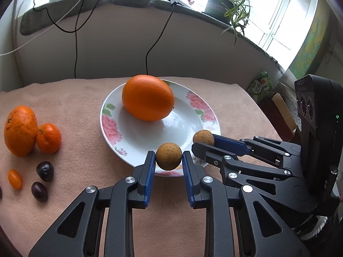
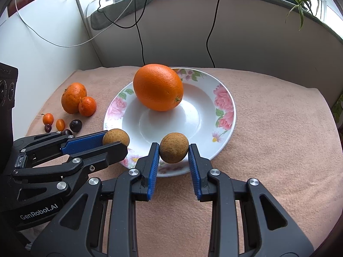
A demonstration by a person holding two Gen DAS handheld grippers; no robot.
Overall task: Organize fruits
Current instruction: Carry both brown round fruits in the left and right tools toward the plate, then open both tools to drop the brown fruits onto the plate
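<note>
A white plate with pink flowers [image 1: 111,128] [image 2: 225,115] sits on the pink cloth and holds a big orange [image 1: 148,97] [image 2: 158,87]. My left gripper [image 1: 168,160] [image 2: 116,142] is shut on a small brown round fruit [image 1: 168,156] [image 2: 116,139] over the plate's near rim. My right gripper [image 2: 174,152] [image 1: 202,142] is shut on a second brown round fruit [image 2: 174,151] [image 1: 203,137] over the same rim, just to the right. Left of the plate lie two oranges [image 1: 20,130] [image 2: 74,97], small orange fruits [image 1: 15,178] [image 2: 60,124] and dark cherries [image 1: 45,171] [image 2: 75,125].
The pink cloth [image 2: 278,128] covers the table, which ends at a white wall with hanging black cables [image 2: 139,32]. A windowsill above carries a potted plant [image 1: 229,6] and chargers. Boxes and a green bag [image 1: 261,85] stand beyond the table's right edge.
</note>
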